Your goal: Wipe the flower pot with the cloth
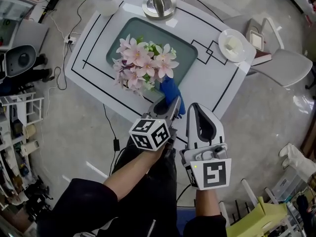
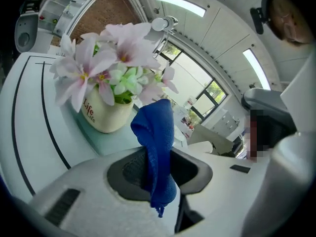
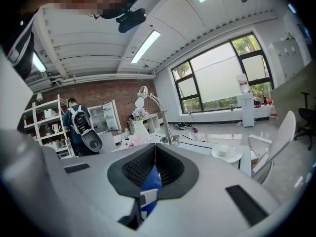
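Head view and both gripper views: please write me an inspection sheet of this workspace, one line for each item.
Surface: white table with black lines; a teal tray lies on it.
Job's things: flower pot on the tray, under pink flowers; blue cloth held up near it.
Clutter: plate with a white block; metal lamp base.
Grippers: left gripper shut on the cloth; right gripper has its jaws together.
Cables: black cable on the table's far side; other cables on the floor.
Surroundings: white chair, shelves, person with a backpack.
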A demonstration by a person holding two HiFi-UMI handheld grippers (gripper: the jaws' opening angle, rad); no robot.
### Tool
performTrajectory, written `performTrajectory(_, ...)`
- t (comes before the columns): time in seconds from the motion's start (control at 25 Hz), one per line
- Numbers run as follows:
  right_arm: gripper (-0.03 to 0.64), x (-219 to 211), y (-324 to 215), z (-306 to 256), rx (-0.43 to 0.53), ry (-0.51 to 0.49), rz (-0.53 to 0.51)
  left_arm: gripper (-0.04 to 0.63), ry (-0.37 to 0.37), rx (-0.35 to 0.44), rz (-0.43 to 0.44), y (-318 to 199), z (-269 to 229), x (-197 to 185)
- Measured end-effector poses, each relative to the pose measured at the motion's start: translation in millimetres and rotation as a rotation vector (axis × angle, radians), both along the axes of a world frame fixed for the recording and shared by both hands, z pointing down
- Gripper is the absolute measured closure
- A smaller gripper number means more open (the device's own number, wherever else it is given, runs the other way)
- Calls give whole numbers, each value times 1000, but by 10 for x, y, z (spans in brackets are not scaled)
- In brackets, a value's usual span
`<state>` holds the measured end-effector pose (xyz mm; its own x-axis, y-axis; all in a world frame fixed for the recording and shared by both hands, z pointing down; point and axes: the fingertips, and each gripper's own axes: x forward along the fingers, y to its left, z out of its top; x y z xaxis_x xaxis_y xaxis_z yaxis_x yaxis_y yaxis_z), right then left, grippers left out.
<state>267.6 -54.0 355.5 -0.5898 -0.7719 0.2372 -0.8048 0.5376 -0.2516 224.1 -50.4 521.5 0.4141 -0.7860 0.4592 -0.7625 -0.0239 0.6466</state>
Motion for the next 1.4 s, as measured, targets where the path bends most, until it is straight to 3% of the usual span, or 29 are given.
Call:
performTrajectory(0.12,609,48,79,-40,-3,24,26,486,-39,83,97,80,-275,108)
performTrajectory(0.28,609,102,125,-157,10,43,76,486,-146,253,250,158,-734,159)
performTrajectory(0.4,609,79,153,-255,25,44,121,486,-222,363,336,185,-1009,67)
performTrajectory(0.6,609,-108,211,-278,49,76,197,486,-279,483,431,194,-1193,-228)
performTrajectory(0.8,609,-661,408,-319,49,97,276,486,-298,528,515,248,-1315,-839)
performTrajectory(1.12,609,-1810,869,-655,82,138,368,486,-318,604,572,573,-1783,-2055)
performTrajectory(1.4,609,-2211,1275,-663,64,151,381,486,-315,603,580,969,-1891,-2429)
